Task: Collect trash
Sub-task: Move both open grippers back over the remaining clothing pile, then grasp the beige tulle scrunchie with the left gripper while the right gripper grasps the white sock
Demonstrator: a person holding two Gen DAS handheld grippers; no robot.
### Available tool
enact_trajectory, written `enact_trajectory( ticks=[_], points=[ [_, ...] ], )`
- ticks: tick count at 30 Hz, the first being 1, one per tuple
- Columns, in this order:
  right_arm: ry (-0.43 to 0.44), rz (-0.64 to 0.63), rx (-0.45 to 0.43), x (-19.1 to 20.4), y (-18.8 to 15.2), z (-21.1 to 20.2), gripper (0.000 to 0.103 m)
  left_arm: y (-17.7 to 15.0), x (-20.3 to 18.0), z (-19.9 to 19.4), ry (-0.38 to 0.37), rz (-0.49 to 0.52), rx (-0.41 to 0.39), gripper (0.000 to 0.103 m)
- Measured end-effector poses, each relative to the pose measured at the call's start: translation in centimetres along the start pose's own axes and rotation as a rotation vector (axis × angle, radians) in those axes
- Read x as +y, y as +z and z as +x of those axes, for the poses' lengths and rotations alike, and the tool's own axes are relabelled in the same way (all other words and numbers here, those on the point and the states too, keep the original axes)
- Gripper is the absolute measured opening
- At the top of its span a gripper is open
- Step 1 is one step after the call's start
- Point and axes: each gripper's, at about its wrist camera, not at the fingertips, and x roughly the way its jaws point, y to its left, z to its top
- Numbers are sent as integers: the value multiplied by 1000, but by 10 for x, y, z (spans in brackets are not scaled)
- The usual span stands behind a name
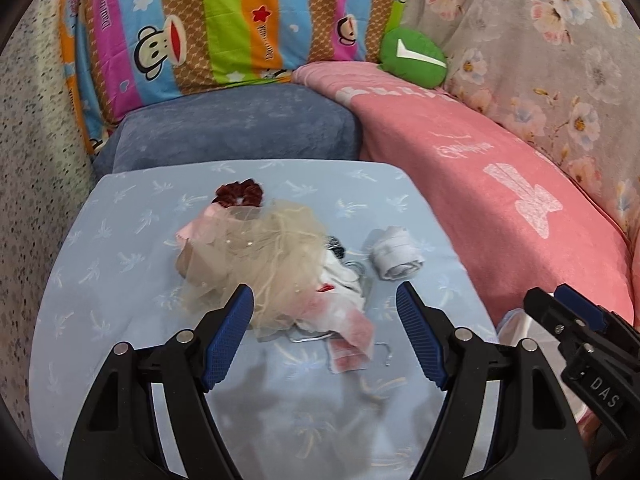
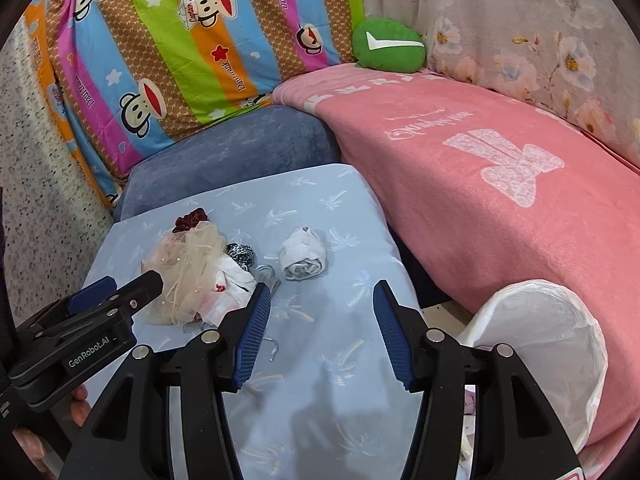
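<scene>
1. Left claw (image 1: 325,308) open, empty, poised low centre over the tangled trash pile (image 1: 260,264) on the blue pillow (image 1: 120,240).
2. Right claw (image 2: 320,308) open, empty, facing the rolled white wad (image 2: 303,260), mid-frame.
3. Lined bin (image 2: 560,340) lower right, close for drops.

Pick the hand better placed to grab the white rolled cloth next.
Right, probably. The right gripper stands open and empty with the white rolled cloth just ahead of it. The left gripper faces the tulle pile instead.
</scene>
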Motion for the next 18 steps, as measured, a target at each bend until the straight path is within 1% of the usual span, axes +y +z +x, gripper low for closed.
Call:
enact_trajectory(
  ticks=[6,12,18],
  points=[
    [28,2,39,12,3,32,53,2,29,21,22,-56,49,71],
    [36,7,74,20,9,69,53,2,53,46,16,-119,108,71],
    [33,15,120,25,15,110,53,3,63,68,-11,-149,152,71]
  ],
)
